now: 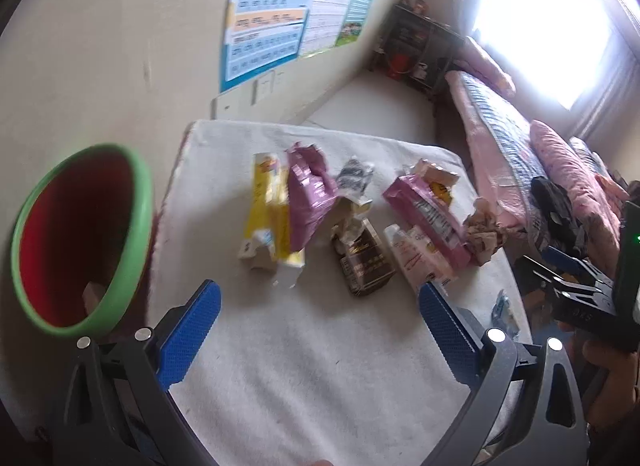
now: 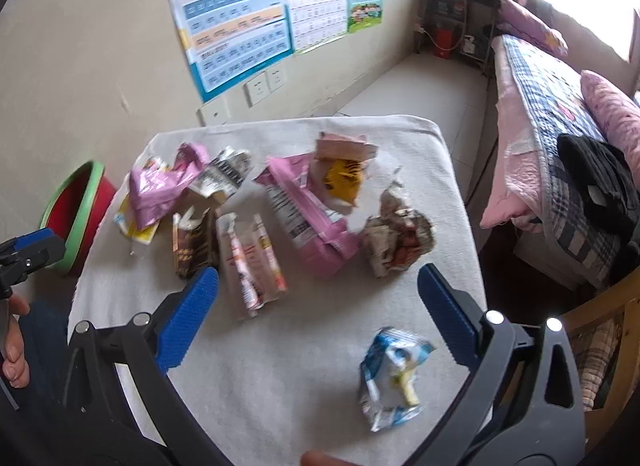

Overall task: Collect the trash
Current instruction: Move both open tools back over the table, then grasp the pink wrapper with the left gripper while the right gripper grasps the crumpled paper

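Several pieces of trash lie on a white-covered table (image 1: 304, 366): a yellow carton (image 1: 266, 221), a pink bag (image 1: 308, 193), a dark brown packet (image 1: 362, 262), a pink-white tube box (image 1: 416, 254), a large pink bag (image 1: 428, 213) and crumpled paper (image 1: 484, 234). A red bin with a green rim (image 1: 80, 238) stands left of the table. My left gripper (image 1: 320, 306) is open and empty above the table's near part. My right gripper (image 2: 318, 290) is open and empty, with a blue-white wrapper (image 2: 390, 378) on the table (image 2: 280, 386) just below it.
A wall with posters (image 2: 240, 13) and sockets runs behind the table. A bed with pink and plaid bedding (image 2: 560, 113) stands to the right, with dark clothing (image 2: 600, 181) on it. A dark shelf (image 2: 452, 21) stands in the far corner.
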Demonstrator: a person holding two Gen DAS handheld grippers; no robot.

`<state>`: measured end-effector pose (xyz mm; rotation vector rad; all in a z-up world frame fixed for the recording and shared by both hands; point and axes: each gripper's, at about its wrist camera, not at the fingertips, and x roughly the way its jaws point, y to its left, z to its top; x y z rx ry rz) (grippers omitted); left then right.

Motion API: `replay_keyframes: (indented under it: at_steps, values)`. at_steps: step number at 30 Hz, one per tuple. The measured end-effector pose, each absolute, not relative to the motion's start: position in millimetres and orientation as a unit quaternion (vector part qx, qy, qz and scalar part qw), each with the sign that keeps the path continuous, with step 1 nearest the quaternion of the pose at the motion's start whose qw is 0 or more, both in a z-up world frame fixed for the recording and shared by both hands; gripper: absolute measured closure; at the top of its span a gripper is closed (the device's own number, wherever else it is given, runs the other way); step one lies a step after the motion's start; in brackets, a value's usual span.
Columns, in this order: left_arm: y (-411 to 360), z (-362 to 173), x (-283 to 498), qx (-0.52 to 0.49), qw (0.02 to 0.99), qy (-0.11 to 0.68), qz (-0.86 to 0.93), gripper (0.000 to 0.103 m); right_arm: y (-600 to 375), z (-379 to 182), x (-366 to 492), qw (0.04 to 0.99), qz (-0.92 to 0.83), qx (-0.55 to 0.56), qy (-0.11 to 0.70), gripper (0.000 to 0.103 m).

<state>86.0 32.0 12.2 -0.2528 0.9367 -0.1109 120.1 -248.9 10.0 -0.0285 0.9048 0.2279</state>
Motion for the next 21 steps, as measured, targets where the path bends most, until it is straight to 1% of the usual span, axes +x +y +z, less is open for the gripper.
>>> replay_keyframes:
  at_steps: [4,5,6,16,18,21]
  values:
    - [26,12,107,-0.121,0.88,0.453,-0.07,0.009,-265,6,136,0.893,0.093,-0.005,0.441,0.005]
    - [26,10,112,-0.123,0.878,0.456,-0.071,0.01,-268,4,140,0.892,0.091,-0.004,0.443,0.005]
    - [26,9,119,-0.125,0.876,0.46,-0.073,0.014,-270,3,144,0.891,0.091,-0.002,0.446,0.005]
    - [21,-13,165,-0.131,0.86,0.488,-0.076,0.02,-284,-10,176,0.886,0.077,0.007,0.458,0.005]
    - [26,-20,175,-0.139,0.854,0.496,-0.068,0.026,-284,-14,180,0.884,0.076,0.006,0.461,0.005]
    - [29,-26,185,-0.146,0.848,0.505,-0.065,0.03,-286,-19,187,0.882,0.074,0.008,0.466,0.005]
